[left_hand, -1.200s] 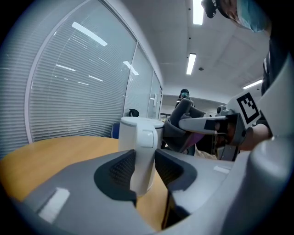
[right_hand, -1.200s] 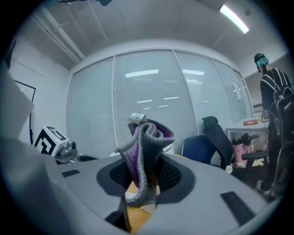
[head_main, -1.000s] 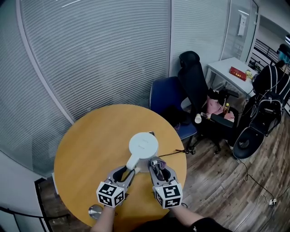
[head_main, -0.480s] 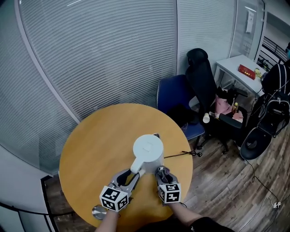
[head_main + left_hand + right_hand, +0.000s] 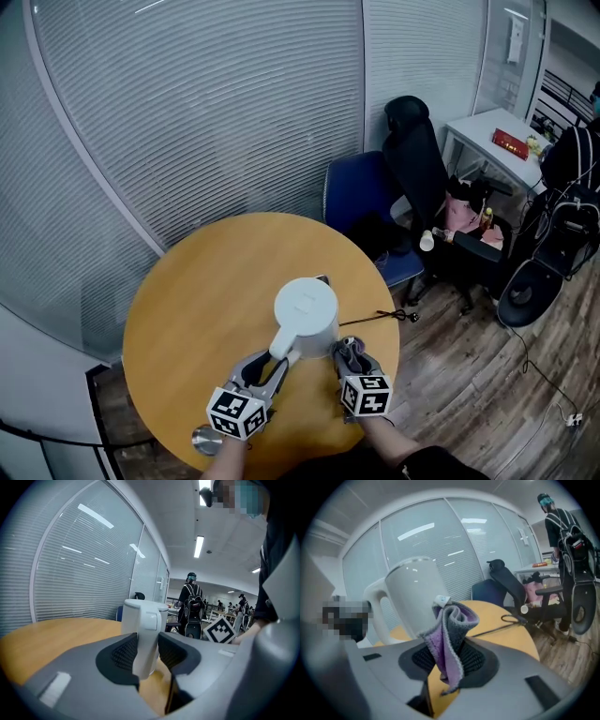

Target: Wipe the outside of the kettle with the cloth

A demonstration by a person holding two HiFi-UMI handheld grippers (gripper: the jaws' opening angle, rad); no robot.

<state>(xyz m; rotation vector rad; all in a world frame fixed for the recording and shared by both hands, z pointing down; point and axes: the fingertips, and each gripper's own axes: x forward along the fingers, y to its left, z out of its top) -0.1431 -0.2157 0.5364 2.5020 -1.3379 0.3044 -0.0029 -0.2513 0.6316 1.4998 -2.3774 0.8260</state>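
Kettle (image 5: pixel 306 307) on worktop (image 5: pixel 197 281), toward near right edge | left hand-held gripper (image 5: pixel 277 357) clamps its handle (image 5: pixel 146 641) | right hand-held gripper (image 5: pixel 349 352) pinches cloth (image 5: pixel 451 630) beside kettle wall | wiping apparently barely begun, most remains

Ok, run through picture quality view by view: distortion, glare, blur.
Head view: fisheye bows the glass wall and the table rim; light even, kettle sharp. Left gripper view: dark round vignette, ceiling-light streaks glaring on that wall, a mosaic patch at top. Right gripper view: same vignette and wall reflections; the cloth is close and slightly soft, mosaic patch at left.
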